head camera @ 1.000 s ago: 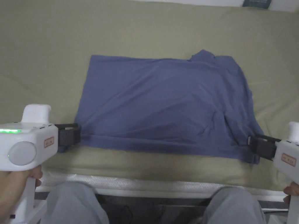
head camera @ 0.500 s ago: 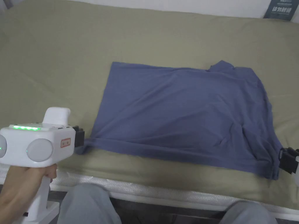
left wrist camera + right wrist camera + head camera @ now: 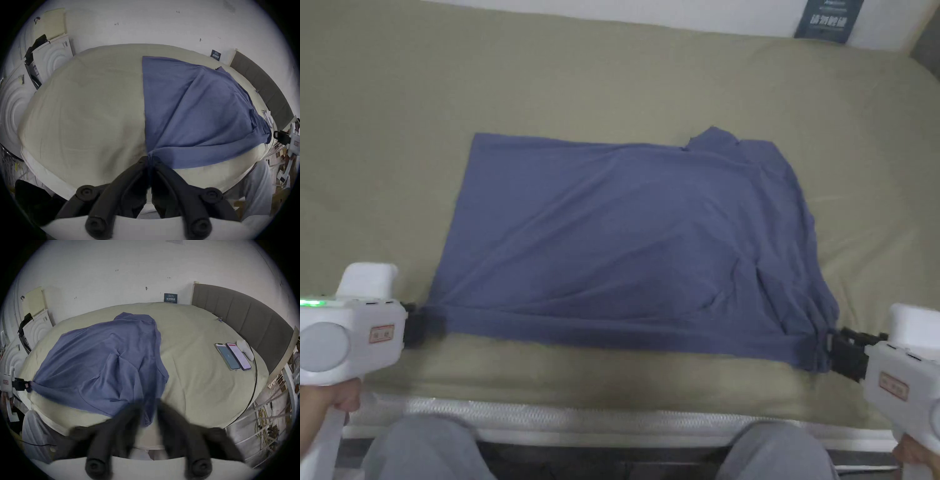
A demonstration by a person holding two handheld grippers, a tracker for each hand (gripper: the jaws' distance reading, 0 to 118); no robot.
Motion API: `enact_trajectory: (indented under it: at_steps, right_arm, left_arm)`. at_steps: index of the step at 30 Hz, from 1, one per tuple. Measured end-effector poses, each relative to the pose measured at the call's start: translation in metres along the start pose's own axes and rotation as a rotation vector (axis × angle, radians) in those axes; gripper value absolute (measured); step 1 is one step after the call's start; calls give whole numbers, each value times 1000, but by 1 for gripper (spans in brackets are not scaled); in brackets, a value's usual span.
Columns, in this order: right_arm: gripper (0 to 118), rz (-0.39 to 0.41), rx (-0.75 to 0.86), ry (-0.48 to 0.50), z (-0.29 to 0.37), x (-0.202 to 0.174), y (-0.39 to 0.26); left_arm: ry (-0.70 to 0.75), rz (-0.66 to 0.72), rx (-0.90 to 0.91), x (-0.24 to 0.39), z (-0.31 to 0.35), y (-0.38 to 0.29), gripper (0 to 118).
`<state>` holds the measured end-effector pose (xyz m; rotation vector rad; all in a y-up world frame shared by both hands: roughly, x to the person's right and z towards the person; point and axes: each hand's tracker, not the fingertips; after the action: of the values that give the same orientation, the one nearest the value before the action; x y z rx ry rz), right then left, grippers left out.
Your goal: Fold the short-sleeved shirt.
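While spread flat, shirt is pinched by both grippers.

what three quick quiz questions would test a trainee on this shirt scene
1. True or false: the left gripper is shut on a corner of the shirt.
2. The shirt lies on: A) a bare floor, B) a bed, C) a chair.
3. Fill in: beside the headboard lie two ____.

Key: 1 true; 2 B; 3 phones.
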<state>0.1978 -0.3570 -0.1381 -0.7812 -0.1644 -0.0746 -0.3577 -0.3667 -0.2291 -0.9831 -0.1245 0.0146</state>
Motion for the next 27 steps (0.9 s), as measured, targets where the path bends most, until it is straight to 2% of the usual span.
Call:
enact_trajectory:
  at_steps: [1,2,4,5,6,7,8,10,12,19,23,27]
  right_arm:
    - [104,5,-17,10,-5,0,0]
    - [116,20,-72,40,-11,0,-1]
    - [105,28,-71,55,-15,5,15]
    - [96,59,-123,51,-21,8,21]
    - [75,69,-141,49,-34,-4,4]
    - [40,60,-137,51,-41,-3,2]
    - [16,52,-142,54,-45,2,4]
    - [16,8,-154,84,-52,4,-2]
    - [15,7,-138,89,-43,6,3]
    - [14,64,-6,79,-28,1,76]
    - [14,142,12,34,-57,-10,137]
    - [14,151,-38,23,-108,-19,181]
  left_arm:
    - [14,-4,1,5,1,0,4]
    - [18,-8,-2,6,2,0,4]
    - [17,2,3,6,7,0,4]
    - [16,6,2,6,6,1,4]
    - [17,8,5,6,7,1,4]
    - [17,10,6,6,7,2,4]
    - [17,13,7,5,8,2,4]
    - [12,17,6,4,9,5,4]
    - [16,10,19,6,14,8,4]
    - [8,-3,121,14,22,71,4]
    - [28,-4,145,16,2,127,4]
    - [32,22,120,15,-42,175,4]
